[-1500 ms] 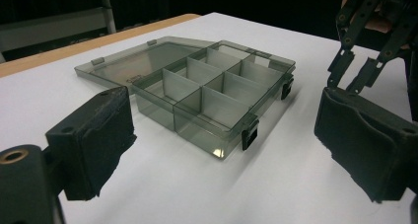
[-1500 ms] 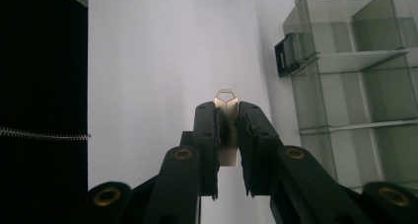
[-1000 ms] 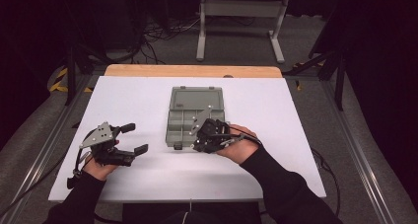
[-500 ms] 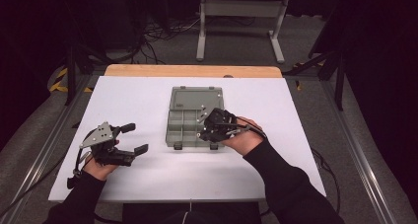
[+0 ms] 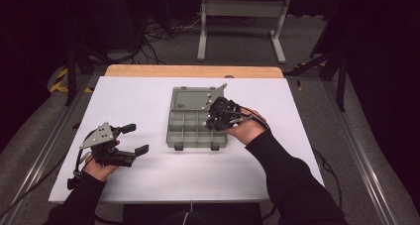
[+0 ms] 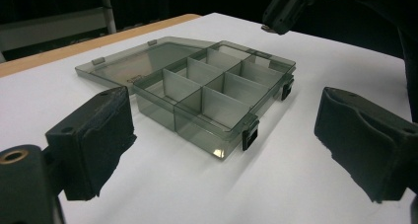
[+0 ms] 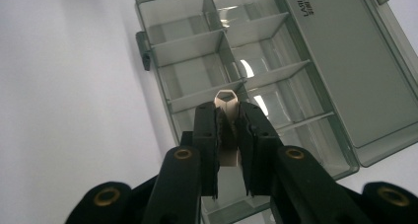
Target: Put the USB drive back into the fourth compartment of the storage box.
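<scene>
Work in hand: sorting a small part into a clear smoky-grey plastic compartment box with its hinged lid folded flat open behind, so every cell is reachable from above.
Box position: mid-table on the white tabletop, latch side toward the person; cells look empty as far as I can tell.
Right gripper: clenched on a small flat beige metal piece with a hexagonal hole at its tip, pinched low so the tip stands clear beyond the pads.
Where the piece is: in the air above the box's compartments, near the lid side in the high view.
Why held so: probably so the free end can go into a cell before release.
Left gripper: released, jaws wide, nothing between them; parked on the table well left of the box, facing it, likely ready to steady it.
</scene>
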A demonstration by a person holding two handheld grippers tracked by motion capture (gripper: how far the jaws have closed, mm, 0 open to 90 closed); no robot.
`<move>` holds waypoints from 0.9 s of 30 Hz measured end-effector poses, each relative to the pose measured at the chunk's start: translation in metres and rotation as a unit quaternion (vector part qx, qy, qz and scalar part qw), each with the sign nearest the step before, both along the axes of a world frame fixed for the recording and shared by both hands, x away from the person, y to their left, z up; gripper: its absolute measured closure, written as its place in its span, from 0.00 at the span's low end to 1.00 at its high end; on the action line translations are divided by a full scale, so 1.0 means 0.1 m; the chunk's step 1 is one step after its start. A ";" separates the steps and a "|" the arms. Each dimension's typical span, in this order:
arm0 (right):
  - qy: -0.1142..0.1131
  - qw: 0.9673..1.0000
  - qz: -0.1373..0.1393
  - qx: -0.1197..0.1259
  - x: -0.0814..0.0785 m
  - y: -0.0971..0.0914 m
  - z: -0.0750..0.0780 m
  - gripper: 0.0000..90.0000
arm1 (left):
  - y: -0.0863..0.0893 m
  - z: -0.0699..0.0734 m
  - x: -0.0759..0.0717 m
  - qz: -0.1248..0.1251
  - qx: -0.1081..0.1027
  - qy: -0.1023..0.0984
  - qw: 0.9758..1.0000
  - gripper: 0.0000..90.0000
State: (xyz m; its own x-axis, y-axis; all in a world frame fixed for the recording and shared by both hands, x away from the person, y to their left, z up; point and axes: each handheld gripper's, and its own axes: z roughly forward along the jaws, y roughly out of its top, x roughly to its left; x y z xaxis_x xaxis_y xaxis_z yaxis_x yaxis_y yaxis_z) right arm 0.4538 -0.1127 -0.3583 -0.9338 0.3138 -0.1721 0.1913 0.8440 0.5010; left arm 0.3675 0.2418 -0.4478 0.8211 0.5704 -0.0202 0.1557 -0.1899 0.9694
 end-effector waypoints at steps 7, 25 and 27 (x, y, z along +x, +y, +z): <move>0.003 1.000 -0.020 -0.002 0.13 -0.04 -0.05 0.88 | 0.00 0.00 0.00 0.000 0.001 0.000 1.000 0.10; 0.014 0.998 -0.064 -0.008 0.40 -0.14 -0.18 0.88 | 0.00 -0.01 0.00 0.001 0.000 0.002 1.000 0.10; 0.015 0.998 -0.066 -0.008 0.41 -0.15 -0.18 0.88 | 0.00 -0.01 0.01 0.001 0.001 0.000 1.000 0.10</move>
